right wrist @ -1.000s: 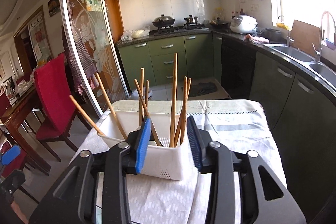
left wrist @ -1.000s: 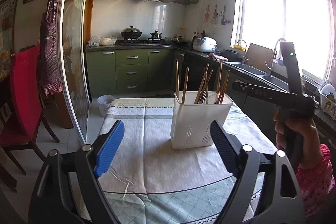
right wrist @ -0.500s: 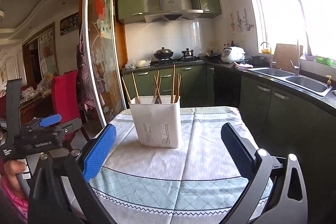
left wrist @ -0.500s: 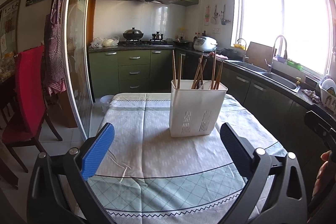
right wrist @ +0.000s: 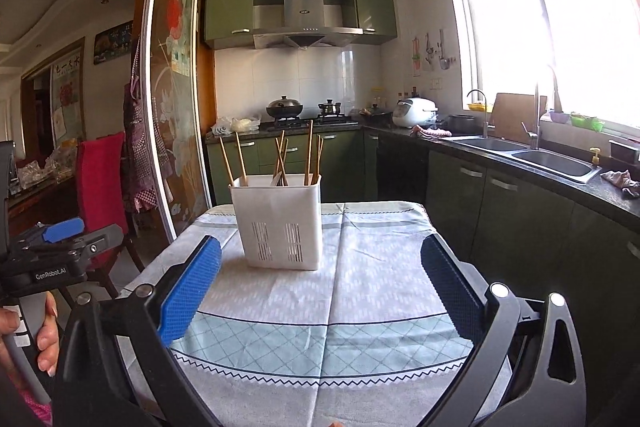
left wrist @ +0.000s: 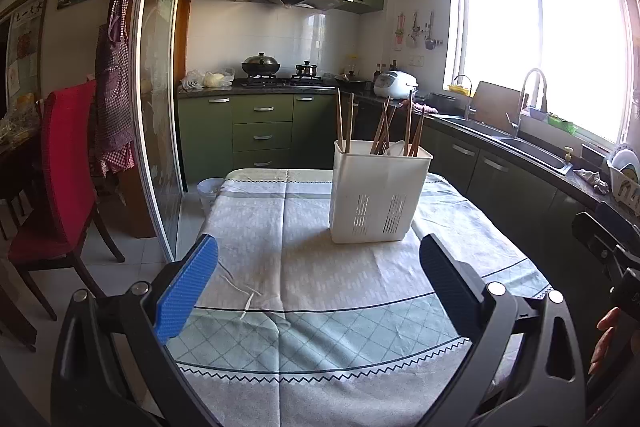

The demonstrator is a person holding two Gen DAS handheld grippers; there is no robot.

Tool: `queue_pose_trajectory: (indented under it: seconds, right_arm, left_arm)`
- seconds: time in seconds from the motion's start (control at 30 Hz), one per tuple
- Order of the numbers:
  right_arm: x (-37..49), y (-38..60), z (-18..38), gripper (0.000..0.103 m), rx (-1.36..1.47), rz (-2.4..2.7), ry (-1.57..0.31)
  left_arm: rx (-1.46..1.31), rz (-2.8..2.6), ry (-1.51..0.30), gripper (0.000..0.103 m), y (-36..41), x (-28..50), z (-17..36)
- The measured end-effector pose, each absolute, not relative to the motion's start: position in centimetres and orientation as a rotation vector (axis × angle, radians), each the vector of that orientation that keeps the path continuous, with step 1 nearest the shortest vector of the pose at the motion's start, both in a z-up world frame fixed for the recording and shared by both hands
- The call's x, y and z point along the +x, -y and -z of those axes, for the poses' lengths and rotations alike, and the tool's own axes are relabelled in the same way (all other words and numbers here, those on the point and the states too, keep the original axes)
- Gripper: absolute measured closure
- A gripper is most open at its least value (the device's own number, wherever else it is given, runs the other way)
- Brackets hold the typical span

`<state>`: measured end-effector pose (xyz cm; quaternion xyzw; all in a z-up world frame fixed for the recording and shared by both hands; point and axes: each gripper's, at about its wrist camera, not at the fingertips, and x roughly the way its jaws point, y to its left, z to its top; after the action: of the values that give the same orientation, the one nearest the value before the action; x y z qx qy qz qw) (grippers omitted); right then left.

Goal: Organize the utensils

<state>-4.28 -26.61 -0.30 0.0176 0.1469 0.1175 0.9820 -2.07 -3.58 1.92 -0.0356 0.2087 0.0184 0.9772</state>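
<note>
Both grippers spread wide, holding nothing.
Left gripper and right gripper hanging over the near edge of the tablecloth, well short of the white holder. Chopsticks already standing inside, leaning unevenly. Nothing loose visible on the cloth; little apparently left beyond straightening.

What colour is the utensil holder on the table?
White utensil holder with slotted vents low down; clearest in the left wrist view.

Beyond the jaws a patterned tablecloth covers the table; left of them stands a red chair, far ahead green cabinets, right a sink
</note>
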Motion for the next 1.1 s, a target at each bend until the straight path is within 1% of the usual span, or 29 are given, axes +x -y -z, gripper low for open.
queue_pose_trajectory:
  seconds: [0.3,1.1]
  right_arm:
    - [-3.12,26.82,0.44,0.004,0.052,-0.249,-0.337]
    - [-3.16,26.76,0.31,0.004,0.051,-0.267,-0.343]
  left_arm:
    - [-0.076,-0.054,-0.43,0.007,2.83,-2.01,-1.89]
    - [-0.037,-0.046,-0.427,0.007,3.79,-2.16,-1.86]
